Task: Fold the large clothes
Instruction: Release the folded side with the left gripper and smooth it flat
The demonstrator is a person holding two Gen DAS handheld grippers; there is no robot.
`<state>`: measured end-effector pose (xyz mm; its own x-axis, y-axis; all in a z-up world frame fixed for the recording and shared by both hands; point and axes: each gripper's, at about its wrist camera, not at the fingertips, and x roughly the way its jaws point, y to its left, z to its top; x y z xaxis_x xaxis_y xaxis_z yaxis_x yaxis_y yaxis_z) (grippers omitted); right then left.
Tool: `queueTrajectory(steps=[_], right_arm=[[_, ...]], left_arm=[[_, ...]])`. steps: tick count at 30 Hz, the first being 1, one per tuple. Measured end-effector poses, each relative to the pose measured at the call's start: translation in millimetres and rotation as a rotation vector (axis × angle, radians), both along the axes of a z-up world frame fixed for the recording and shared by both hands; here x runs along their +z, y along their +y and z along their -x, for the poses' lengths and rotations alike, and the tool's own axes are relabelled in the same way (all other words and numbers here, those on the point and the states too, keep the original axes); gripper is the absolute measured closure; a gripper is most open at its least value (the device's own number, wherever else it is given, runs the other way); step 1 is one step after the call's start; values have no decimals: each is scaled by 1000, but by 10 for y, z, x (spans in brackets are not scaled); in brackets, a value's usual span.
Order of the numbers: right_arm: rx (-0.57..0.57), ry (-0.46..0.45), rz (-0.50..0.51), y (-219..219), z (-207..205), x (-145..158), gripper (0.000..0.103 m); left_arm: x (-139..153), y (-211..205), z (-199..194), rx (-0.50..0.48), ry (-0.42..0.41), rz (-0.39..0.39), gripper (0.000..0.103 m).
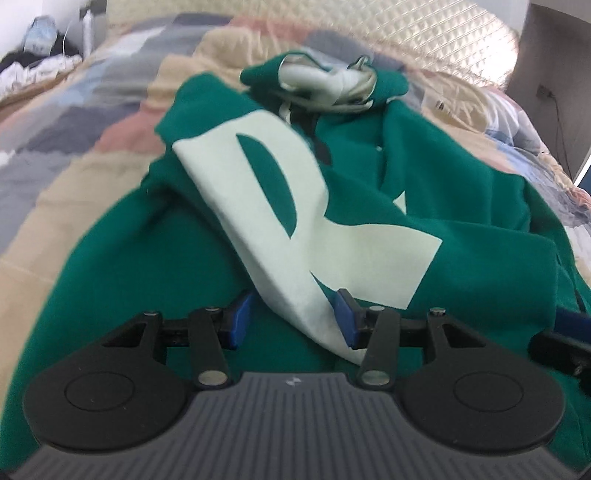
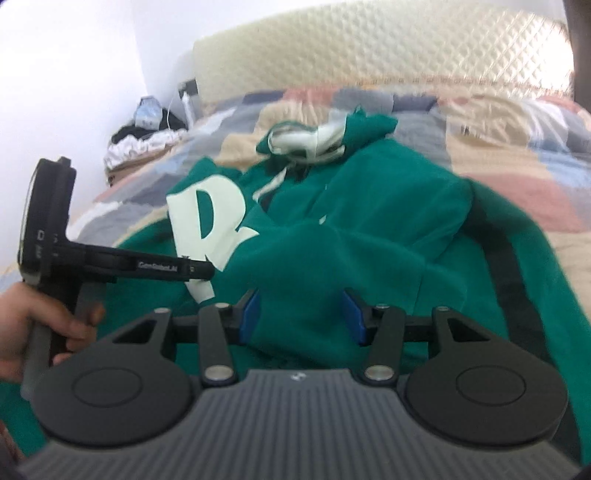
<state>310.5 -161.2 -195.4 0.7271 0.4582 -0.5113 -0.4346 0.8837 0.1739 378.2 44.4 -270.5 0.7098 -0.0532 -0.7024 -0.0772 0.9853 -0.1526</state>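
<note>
The green hoodie [image 1: 369,229] lies crumpled on the bed [image 1: 92,122], over a patchwork quilt, its hood [image 1: 325,83] bunched at the far end toward the padded headboard [image 1: 436,33]. By my reading the folding has barely begun: the body is rumpled, the big pale letter R [image 1: 266,206] is creased over on itself, and no clean edge or squared panel shows anywhere. Smoothing, turning in the sleeves and doubling the body all seem left to do.

Going left to right, the left gripper [image 1: 291,317] hovers low over the near hem with its jaws released and spread wide; pale printed cloth lies between the blue pads [image 1: 236,321], but nothing is pinched. The right gripper [image 2: 301,314] sits over a raised ridge of green fabric, jaws likewise parted, the ridge standing between them without being clamped.

The left wrist view gives the letter close and large, and shows only a sliver of the other tool at its right edge. The right wrist view alone shows the person's left hand [image 2: 40,325] around the left tool's handle, a heap of clothes [image 2: 140,140] by the wall, and a dark band, perhaps a strap or shadow, across the hoodie's right side; I cannot tell which.
</note>
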Motion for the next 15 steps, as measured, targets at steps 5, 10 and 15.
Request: queueTrajectory(steps=[5,10,15], right_arm=[[-6,92,38,53,-149,-219,52],[-13,90,43,78,-141,-207,52],[-51,54,-63,-137,-24,27,52]], left_arm=[[26,-8,46,-1,-6,-12,49],[234,-4,189,-16,-26,-35,48],[667,100,346,-17,-105,34,44]])
